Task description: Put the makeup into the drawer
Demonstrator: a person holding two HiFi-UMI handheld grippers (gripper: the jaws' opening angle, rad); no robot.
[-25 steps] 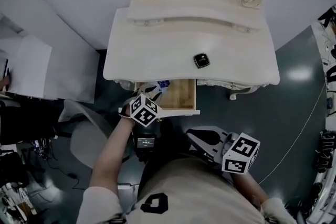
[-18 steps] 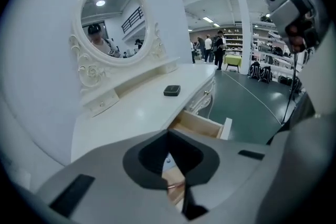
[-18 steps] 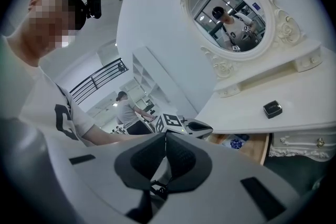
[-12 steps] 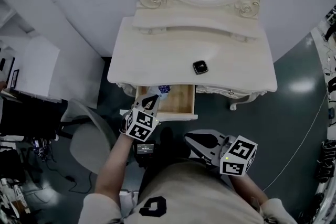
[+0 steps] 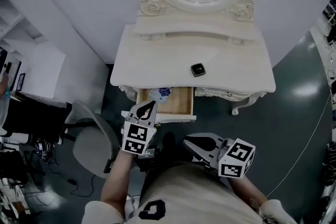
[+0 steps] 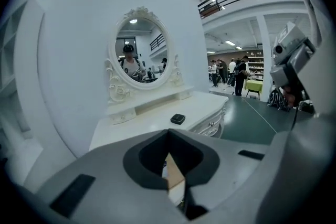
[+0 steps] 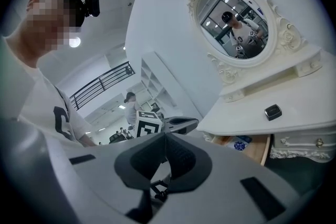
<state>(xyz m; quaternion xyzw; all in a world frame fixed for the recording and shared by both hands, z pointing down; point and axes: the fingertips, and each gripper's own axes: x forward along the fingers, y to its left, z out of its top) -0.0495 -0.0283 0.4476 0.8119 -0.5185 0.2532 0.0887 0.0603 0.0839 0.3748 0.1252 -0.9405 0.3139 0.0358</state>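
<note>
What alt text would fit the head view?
Seen from above: a white dressing table with an open drawer holding a blue-and-white item, and a small black case on top. The shut left gripper is before the drawer; the shut right gripper is nearer the person's body.

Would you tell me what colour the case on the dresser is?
The case is black; head view.

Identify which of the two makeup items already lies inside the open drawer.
The white-and-blue item, at the left end of the drawer; the black case sits on the tabletop.
</note>
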